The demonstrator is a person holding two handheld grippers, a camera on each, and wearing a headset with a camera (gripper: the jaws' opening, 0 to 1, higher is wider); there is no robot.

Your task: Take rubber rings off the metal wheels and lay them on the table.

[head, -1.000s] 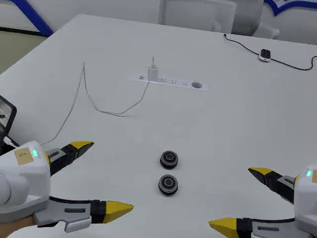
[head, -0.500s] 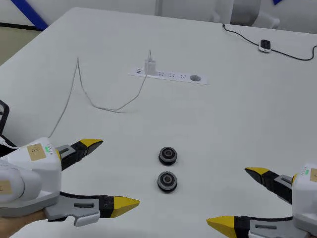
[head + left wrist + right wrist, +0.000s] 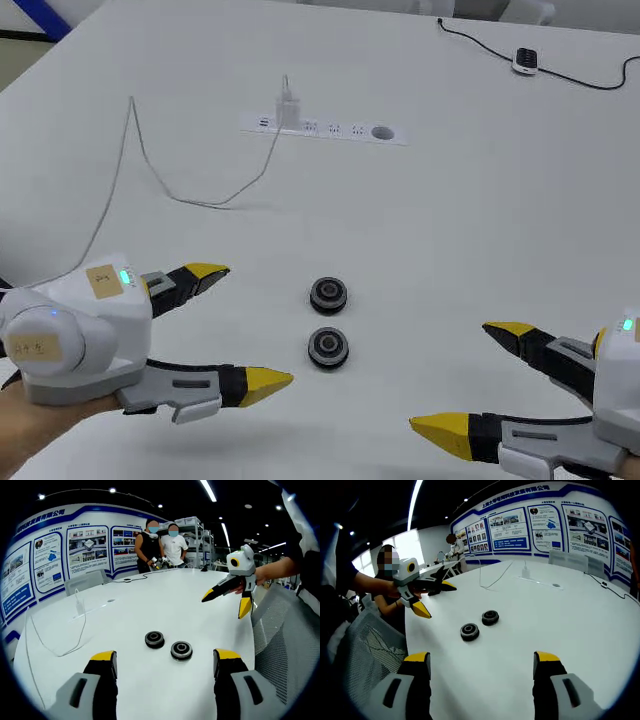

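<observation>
Two small metal wheels with black rubber rings lie flat on the white table, one point(image 3: 328, 295) farther and one point(image 3: 327, 346) nearer to me. My left gripper point(image 3: 247, 325) is open to their left, empty, yellow tips pointing at them. My right gripper point(image 3: 478, 383) is open at the lower right, also empty. In the left gripper view both wheels point(image 3: 155, 639) point(image 3: 181, 650) lie just ahead between the jaws, with the right gripper point(image 3: 231, 596) beyond. The right gripper view has the wheels point(image 3: 469, 631) point(image 3: 490, 617) ahead and the left gripper point(image 3: 432, 600) past them.
A white power strip point(image 3: 325, 129) with a plugged-in charger and a thin cable point(image 3: 150, 165) lies at the back of the table. A black cable with a small device point(image 3: 524, 61) runs at the far right. Two people point(image 3: 162, 545) stand past the table's far end.
My left gripper has moved right and forward, closer to the wheels. The head camera has tilted, shifting the whole scene up. The wheels have not moved.
</observation>
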